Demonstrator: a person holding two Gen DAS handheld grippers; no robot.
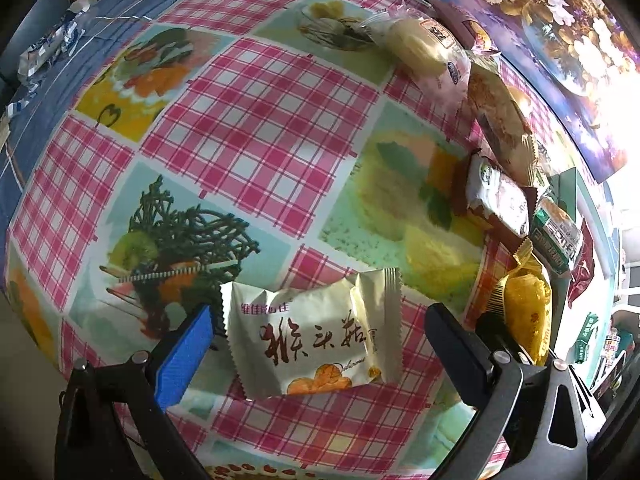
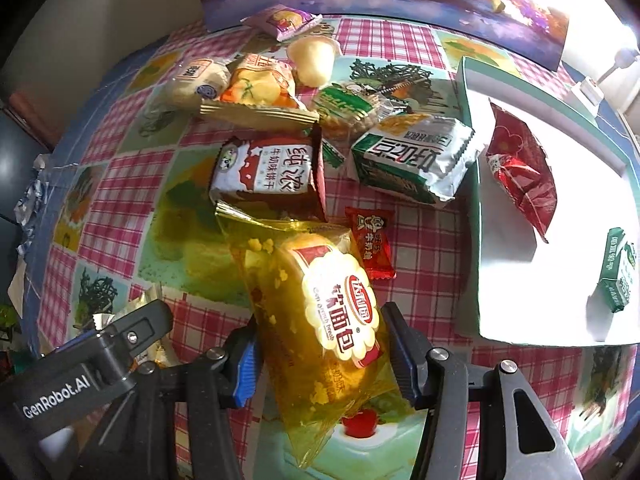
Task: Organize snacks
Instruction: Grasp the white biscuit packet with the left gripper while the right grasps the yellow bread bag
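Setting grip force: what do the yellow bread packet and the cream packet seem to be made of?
Yellow bread packet: thin, see-through glossy plastic film, probably; it shows glare and the bread inside. Cream packet: opaque matte-looking film with crimped, serrated ends, likely plastic or foil laminate.

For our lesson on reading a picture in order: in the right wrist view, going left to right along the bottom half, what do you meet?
Black left gripper housing → yellow transparent bread packet gripped by the right gripper → small red candy wrapper → white tray with green rim → green packet in the tray.
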